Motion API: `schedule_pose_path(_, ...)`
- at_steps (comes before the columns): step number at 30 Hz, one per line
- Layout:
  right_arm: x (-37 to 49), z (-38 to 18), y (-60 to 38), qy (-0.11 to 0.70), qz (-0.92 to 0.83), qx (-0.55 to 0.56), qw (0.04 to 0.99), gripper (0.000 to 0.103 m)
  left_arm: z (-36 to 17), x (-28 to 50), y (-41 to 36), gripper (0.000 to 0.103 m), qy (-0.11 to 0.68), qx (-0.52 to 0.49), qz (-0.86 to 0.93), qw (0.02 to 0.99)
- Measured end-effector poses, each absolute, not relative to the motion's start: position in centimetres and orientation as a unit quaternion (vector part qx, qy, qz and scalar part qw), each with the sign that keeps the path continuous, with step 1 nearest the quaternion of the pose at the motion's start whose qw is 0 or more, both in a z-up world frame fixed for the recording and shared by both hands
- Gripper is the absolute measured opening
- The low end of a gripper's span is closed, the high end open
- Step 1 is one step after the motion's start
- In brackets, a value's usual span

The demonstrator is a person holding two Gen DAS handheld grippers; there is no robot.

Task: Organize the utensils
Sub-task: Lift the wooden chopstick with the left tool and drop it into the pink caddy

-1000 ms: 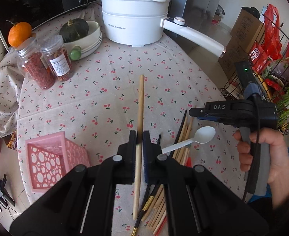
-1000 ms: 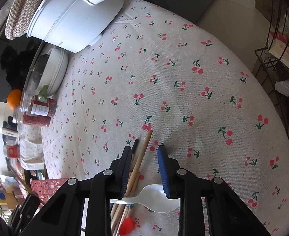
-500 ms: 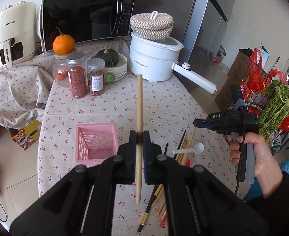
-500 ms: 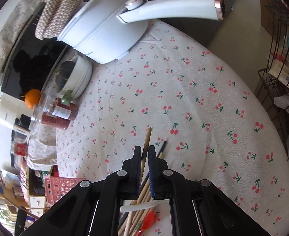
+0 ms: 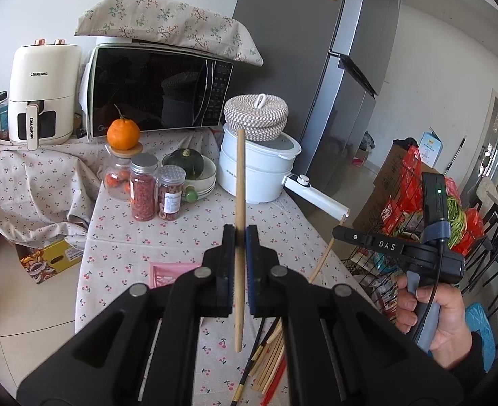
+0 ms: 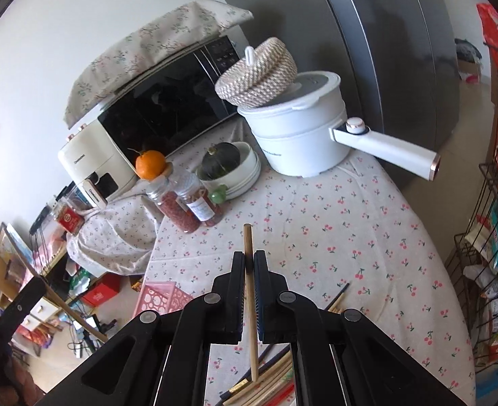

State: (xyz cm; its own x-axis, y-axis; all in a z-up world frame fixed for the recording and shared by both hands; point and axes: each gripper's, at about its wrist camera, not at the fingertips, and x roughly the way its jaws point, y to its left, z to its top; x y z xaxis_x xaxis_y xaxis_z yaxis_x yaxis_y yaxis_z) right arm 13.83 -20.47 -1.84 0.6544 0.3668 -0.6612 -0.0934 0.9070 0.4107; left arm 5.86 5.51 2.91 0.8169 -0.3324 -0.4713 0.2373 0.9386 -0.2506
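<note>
The left gripper is clamped on a wooden chopstick, held above the table. Its long axis runs nearly upright in the left wrist view: the upper end points toward the white pot, the lower end hangs below the jaws over the loose pile of chopsticks lying on the cherry-print cloth.

The right gripper is closed on a second chopstick (also wooden). It too runs along the fingers, its short top end pointing away toward the jars, the longer end sloping down over the pile.

A pink basket sits on the table, left of the pile.

A hand holds the right gripper's handle.
</note>
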Motion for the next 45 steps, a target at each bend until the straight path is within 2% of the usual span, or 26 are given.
schedule_pose_path(15, 11.4, 4.9, -18.8, 0.272, 0.188, 0.200, 0.922, 0.005, 3.1, 7.1, 8.9, 0.007, 0.153, -0.128, -0.071, 0.977)
schedule_pose_path(22, 12.3, 5.8, -15.7, 0.260, 0.231, 0.200, 0.916, 0.005, 0.8, 10.6, 9.2, 0.007, 0.206, -0.102, -0.043, 0.972)
schedule_pose_path(39, 18.1, -0.9, -9.4, 0.360, 0.234, 0.154, 0.890, 0.005, -3.1, 15.4, 10.0, 0.007, 0.307, -0.104, -0.048, 0.945)
schedule_pose_path(43, 18.8, -1.7, -9.3, 0.368, 0.236, 0.166, 0.884, 0.011, -3.2, 15.6, 9.7, 0.008, 0.308, -0.100, -0.050, 0.945)
schedule_pose_path(44, 18.8, -1.7, -9.5, 0.366, 0.236, 0.171, 0.884, 0.015, -3.2, 15.6, 9.6, 0.010, 0.307, -0.098, -0.048, 0.945)
schedule_pose_path(45, 18.8, -1.7, -9.7, 0.363, 0.238, 0.176, 0.883, 0.026, -3.1, 15.5, 9.6, 0.019, 0.307, -0.098, -0.046, 0.946)
